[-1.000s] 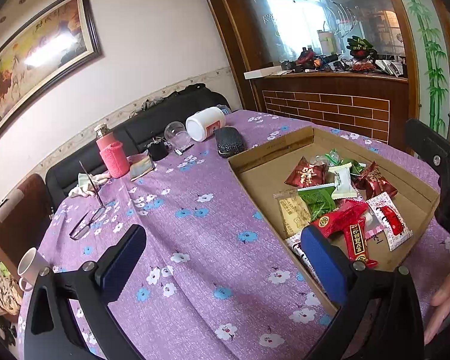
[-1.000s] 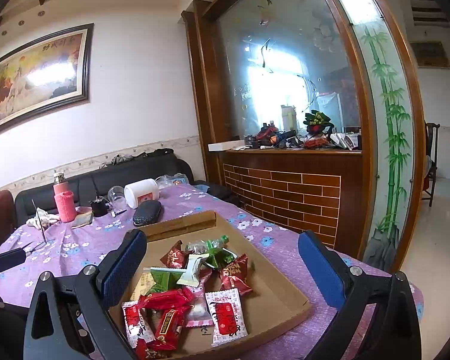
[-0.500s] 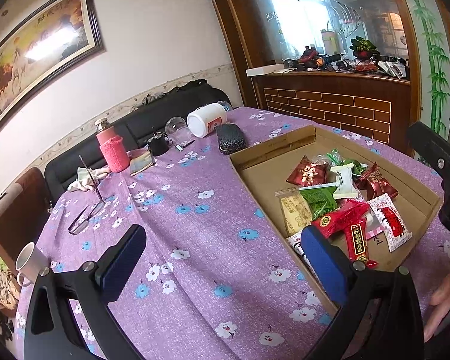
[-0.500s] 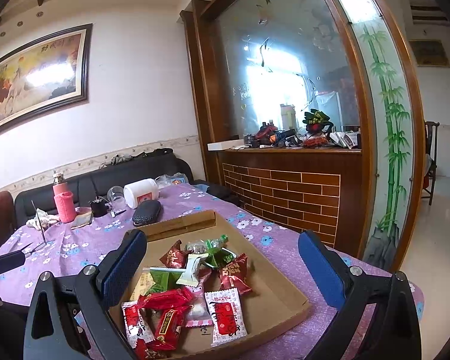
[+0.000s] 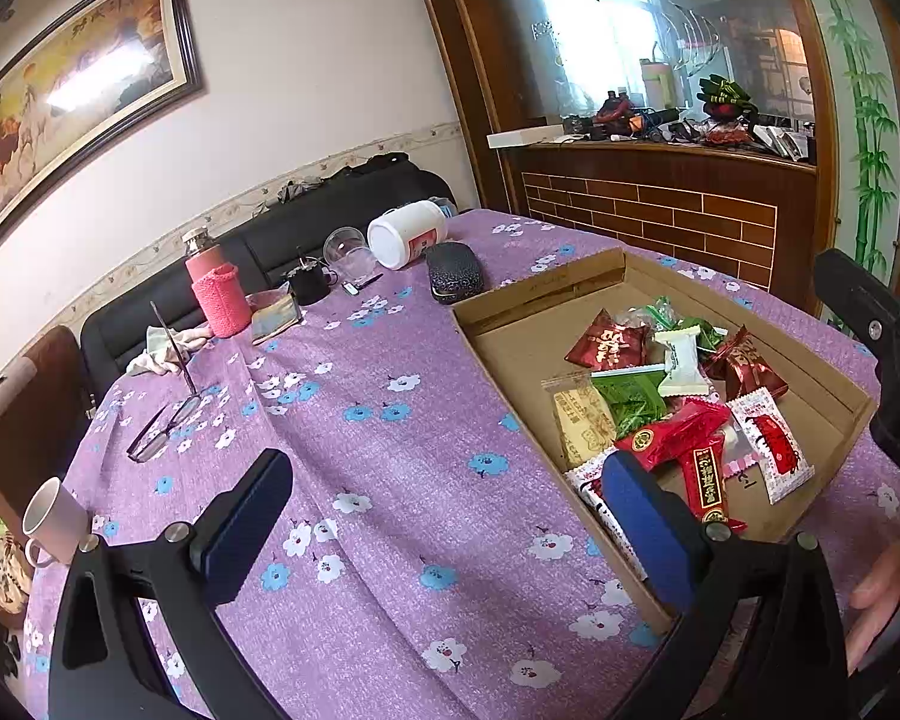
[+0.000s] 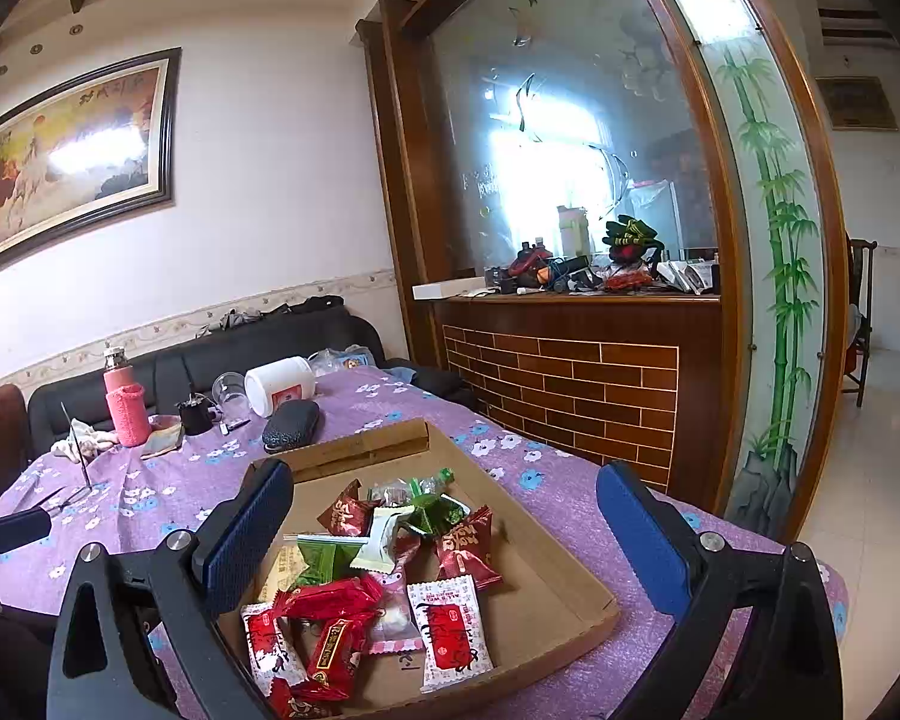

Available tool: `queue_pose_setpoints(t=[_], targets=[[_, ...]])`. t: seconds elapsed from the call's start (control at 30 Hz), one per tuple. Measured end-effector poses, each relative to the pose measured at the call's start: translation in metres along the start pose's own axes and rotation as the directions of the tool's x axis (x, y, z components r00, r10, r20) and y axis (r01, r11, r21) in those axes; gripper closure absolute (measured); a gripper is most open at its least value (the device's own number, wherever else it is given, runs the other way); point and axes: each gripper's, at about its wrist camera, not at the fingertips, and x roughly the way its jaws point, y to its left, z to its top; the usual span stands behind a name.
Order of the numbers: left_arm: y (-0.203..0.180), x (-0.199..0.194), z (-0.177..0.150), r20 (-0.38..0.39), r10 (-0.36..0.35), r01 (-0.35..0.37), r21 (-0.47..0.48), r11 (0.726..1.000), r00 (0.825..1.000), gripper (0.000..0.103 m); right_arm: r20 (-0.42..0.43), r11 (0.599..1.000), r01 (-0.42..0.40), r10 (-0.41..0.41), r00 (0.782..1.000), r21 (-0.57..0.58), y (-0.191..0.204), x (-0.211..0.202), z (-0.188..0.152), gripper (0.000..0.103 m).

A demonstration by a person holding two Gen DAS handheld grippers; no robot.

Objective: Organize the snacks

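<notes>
Left gripper: jaws wide, empty, over bare tablecloth. Cardboard tray, right: snack packets heaped, overlapping. Right gripper: jaws wide, empty, above them. Risk: slick overlapped wrappers, so pinching two or dropping one.

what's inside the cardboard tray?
In the shallow brown cardboard tray: a loose pile of wrapped snacks, red, green and white packets overlapping. Anything beneath the pile is hidden.
</notes>
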Motion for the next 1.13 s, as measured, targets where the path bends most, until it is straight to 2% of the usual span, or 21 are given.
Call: queue_pose_setpoints(t=[0.57,1.13], targets=[[-0.011,-0.007,-0.001,0.017,-0.017,0.016,0.035,0.999,1.0,0.0,-0.002,1.0,0.002,-0.002,1.0,0.002,-0.001,0.0,-0.001,0.001],[-0.011,-0.013,-0.002,0.018,-0.017,0.016,0.028,0.999,1.0,0.0,-0.003,1.0,0.001,-0.001,1.0,0.002,-0.001,0.0,0.0,0.001]])
